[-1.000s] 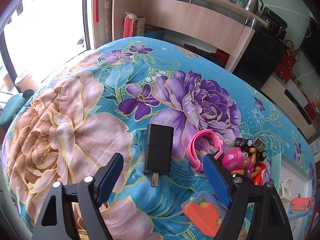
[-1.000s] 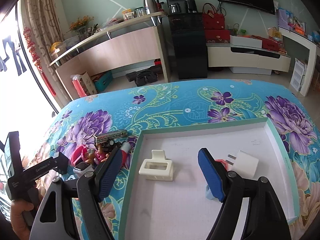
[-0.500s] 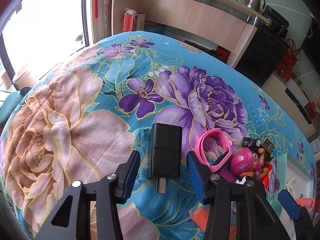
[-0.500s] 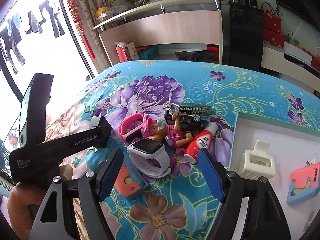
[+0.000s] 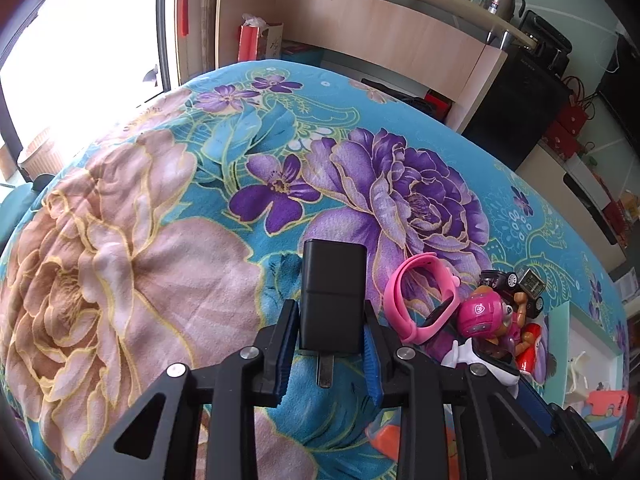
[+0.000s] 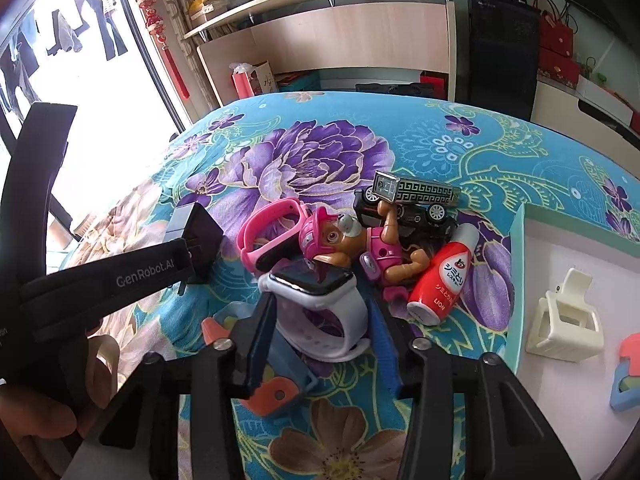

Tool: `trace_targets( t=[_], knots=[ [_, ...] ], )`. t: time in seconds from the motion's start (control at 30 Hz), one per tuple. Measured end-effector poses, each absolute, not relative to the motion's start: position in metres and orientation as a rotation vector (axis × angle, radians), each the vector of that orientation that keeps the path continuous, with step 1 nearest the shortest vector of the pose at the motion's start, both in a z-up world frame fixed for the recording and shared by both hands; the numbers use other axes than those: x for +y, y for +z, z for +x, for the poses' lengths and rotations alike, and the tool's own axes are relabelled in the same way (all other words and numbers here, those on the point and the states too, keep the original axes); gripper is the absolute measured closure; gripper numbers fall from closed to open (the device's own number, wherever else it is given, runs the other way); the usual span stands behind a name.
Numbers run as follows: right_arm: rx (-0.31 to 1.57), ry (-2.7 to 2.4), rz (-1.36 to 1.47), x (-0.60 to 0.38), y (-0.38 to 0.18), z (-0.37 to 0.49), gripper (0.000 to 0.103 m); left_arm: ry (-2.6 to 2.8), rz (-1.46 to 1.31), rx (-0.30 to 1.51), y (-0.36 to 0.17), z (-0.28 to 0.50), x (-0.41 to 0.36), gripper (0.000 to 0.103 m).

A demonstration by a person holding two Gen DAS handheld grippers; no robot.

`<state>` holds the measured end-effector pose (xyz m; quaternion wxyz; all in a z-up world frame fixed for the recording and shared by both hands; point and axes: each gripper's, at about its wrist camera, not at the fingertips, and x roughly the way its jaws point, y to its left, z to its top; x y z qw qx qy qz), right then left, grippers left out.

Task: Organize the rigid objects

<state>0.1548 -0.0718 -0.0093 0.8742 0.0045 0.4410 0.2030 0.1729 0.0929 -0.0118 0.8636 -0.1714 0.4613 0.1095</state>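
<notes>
My left gripper [image 5: 330, 350] is shut on a black plug charger [image 5: 333, 300] lying on the flowered blanket, prongs toward me. The charger also shows in the right wrist view [image 6: 198, 236]. My right gripper [image 6: 322, 340] has its jaws around the band of a white smartwatch [image 6: 320, 300], closed on its sides. Beside it lie a pink watch band [image 6: 272, 232], a pink toy pup figure [image 6: 348, 248], a red bottle [image 6: 444, 276], a black toy car [image 6: 408, 208] and an orange-and-blue puzzle piece [image 6: 276, 394].
A white tray with a green rim [image 6: 516, 272] lies at the right and holds a cream hair claw [image 6: 564, 320] and a coral-and-blue piece [image 6: 628, 372]. The left gripper's handle [image 6: 104, 276] crosses the right wrist view. A wooden counter [image 6: 340, 36] stands behind.
My left gripper moved forward and closed from wide open onto the black charger. My right gripper swung from over the tray to the toy pile and closed around the white smartwatch.
</notes>
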Motion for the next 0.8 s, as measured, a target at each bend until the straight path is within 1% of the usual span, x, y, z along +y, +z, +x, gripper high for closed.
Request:
trace_targets(
  t=[0.03, 0.1, 0.23, 0.47, 0.6, 0.8],
  knots=[
    [0.921, 0.429, 0.024, -0.074, -0.008, 0.155, 0.082, 0.228, -0.355, 0.963, -0.010, 0.172, 0.092, 0.071],
    [0.917, 0.428, 0.036, -0.078, -0.007, 0.155, 0.087, 0.223, -0.351, 0.957, -0.007, 0.172, 0.089, 0.071],
    [0.889, 0.420, 0.068, -0.088, 0.002, 0.153, 0.087, 0.212, -0.354, 0.941, 0.001, 0.169, 0.086, 0.071],
    [0.761, 0.327, 0.144, -0.142, 0.044, 0.139, 0.087, 0.139, -0.335, 0.869, 0.032, 0.161, 0.066, 0.071],
    [0.755, 0.197, 0.201, -0.187, 0.050, 0.139, 0.087, 0.032, -0.306, 0.857, 0.044, 0.162, 0.033, 0.071],
    [0.791, 0.010, 0.258, -0.245, 0.045, 0.139, 0.087, -0.140, -0.220, 0.876, 0.048, 0.161, -0.034, 0.071]
  ],
)
